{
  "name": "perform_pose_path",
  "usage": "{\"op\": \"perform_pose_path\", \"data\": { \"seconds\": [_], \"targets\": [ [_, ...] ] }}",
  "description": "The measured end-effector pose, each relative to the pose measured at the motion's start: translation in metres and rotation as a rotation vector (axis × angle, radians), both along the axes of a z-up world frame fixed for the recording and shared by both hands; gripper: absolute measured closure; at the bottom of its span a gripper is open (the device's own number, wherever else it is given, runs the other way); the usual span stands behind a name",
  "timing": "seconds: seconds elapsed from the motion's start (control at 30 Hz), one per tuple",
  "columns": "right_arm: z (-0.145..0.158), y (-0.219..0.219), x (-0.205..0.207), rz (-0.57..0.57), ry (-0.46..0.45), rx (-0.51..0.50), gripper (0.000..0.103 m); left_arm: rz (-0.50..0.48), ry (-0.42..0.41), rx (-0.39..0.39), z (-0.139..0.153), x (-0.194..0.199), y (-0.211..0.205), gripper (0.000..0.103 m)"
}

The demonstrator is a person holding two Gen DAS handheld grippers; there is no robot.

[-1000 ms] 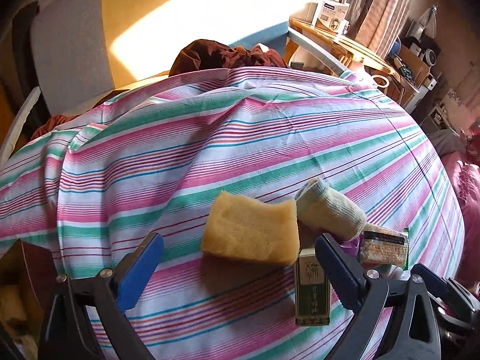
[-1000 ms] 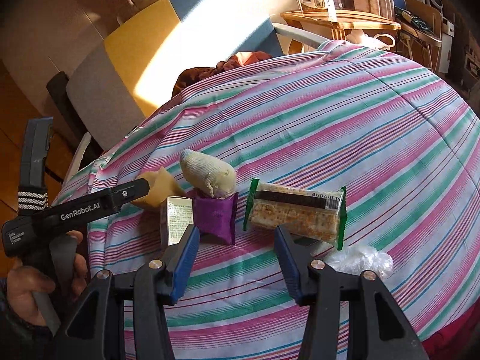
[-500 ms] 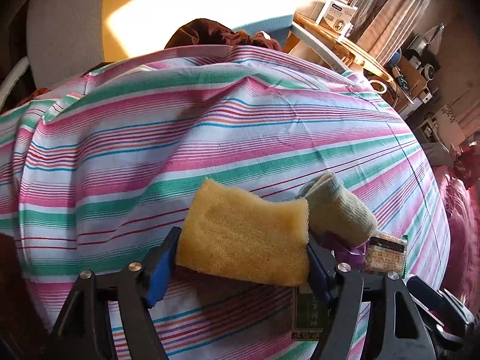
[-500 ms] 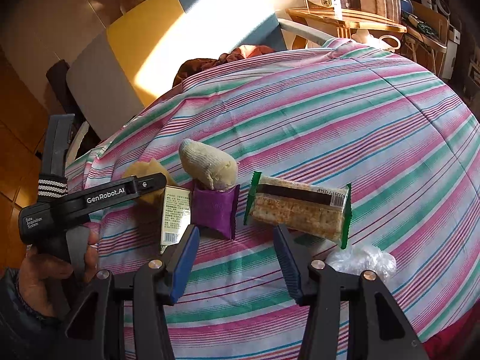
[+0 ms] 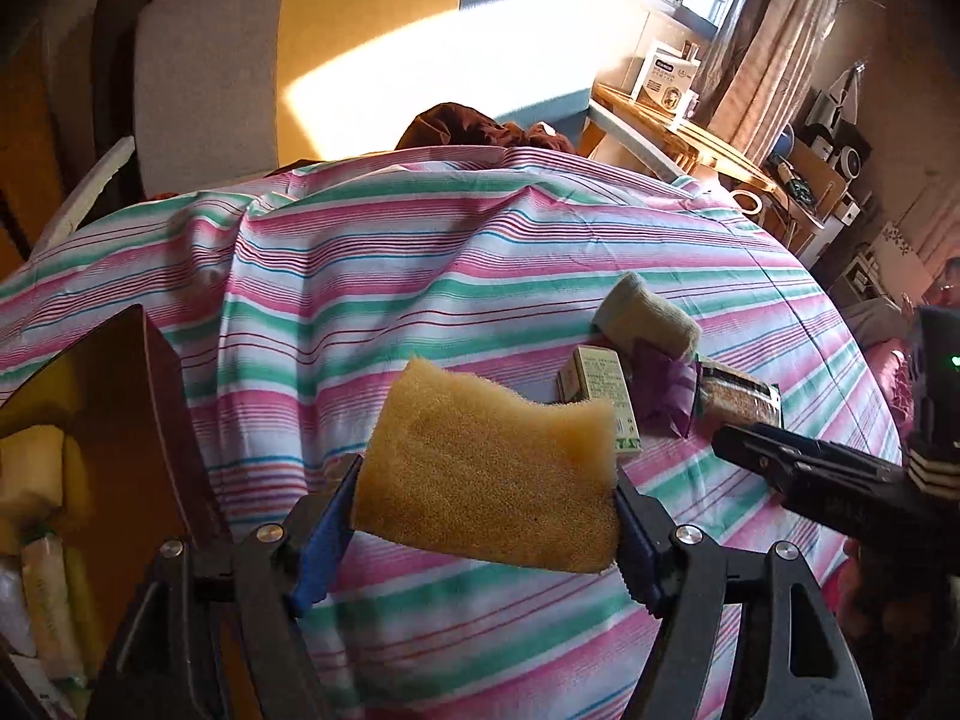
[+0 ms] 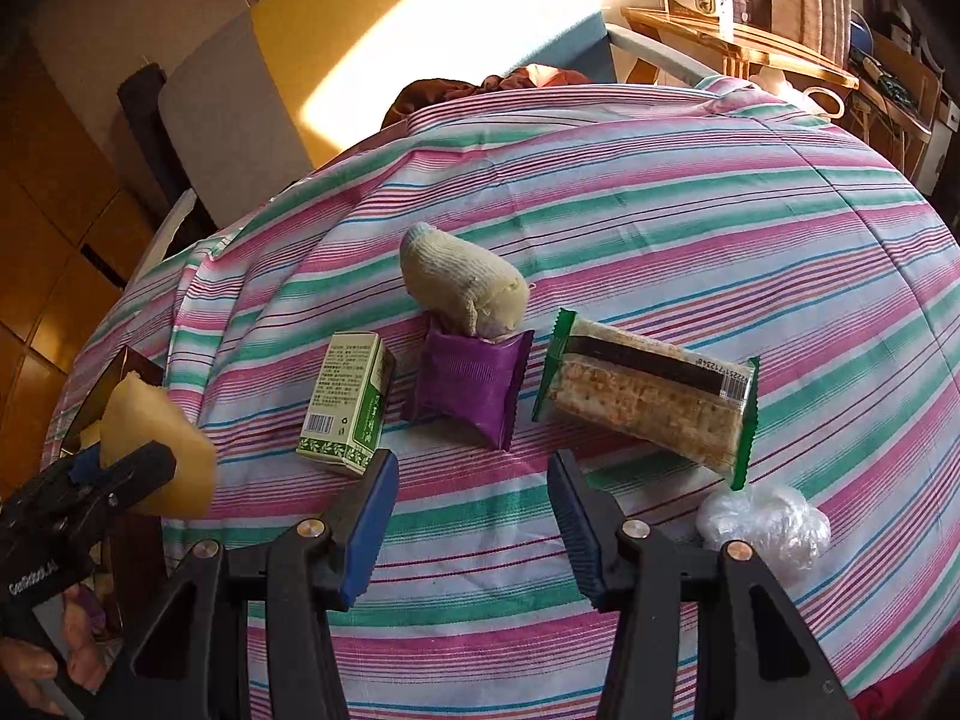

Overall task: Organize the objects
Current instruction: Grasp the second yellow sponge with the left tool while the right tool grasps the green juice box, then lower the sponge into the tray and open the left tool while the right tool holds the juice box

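Left claw [image 5: 483,516] pinches the sponge [image 5: 492,474] by its ends; being soft, it may buckle free short of the box [image 5: 138,420]. Right claw [image 6: 474,516] gapes empty.

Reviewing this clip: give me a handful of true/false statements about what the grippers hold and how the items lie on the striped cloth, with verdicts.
1. The left gripper is clamped on the yellow sponge. True.
2. The right gripper holds the cracker packet. False: its jaws are apart with nothing between them, and the packet lies on the striped cloth.
3. The rolled sock rests against the top of the purple pouch. True.
4. The green-and-white carton lies to the right of the cracker packet in the right wrist view. False: it lies left of the purple pouch, at the far left of the row.
5. A crumpled clear plastic wrap sits near the cracker packet. True.
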State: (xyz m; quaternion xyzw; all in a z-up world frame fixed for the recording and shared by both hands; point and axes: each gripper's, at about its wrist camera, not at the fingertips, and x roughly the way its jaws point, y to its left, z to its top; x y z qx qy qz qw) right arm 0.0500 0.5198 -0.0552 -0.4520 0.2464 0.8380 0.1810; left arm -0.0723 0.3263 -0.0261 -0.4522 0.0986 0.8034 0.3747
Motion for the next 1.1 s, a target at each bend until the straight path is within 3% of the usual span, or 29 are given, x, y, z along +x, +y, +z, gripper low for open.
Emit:
{"op": "perform_pose_path", "data": {
  "seconds": [0.27, 0.73, 0.83, 1.1],
  "targets": [
    [-0.005, -0.024, -0.012, 0.098, -0.018, 0.003, 0.051, -0.008, 0.079, 0.028, 0.019, 0.046, -0.057, 0.027],
    [-0.021, -0.034, -0.079, 0.082, -0.089, -0.011, 0.052, 0.168, 0.093, 0.077, 0.027, 0.045, -0.149, 0.027],
    [-0.030, -0.035, -0.097, 0.076, -0.150, 0.016, 0.074, 0.215, 0.128, 0.078, 0.031, 0.045, -0.171, 0.028],
    [-0.026, -0.076, -0.081, 0.197, -0.157, 0.093, 0.074, 0.410, 0.141, 0.063, 0.028, 0.034, -0.254, 0.030]
  ]
}}
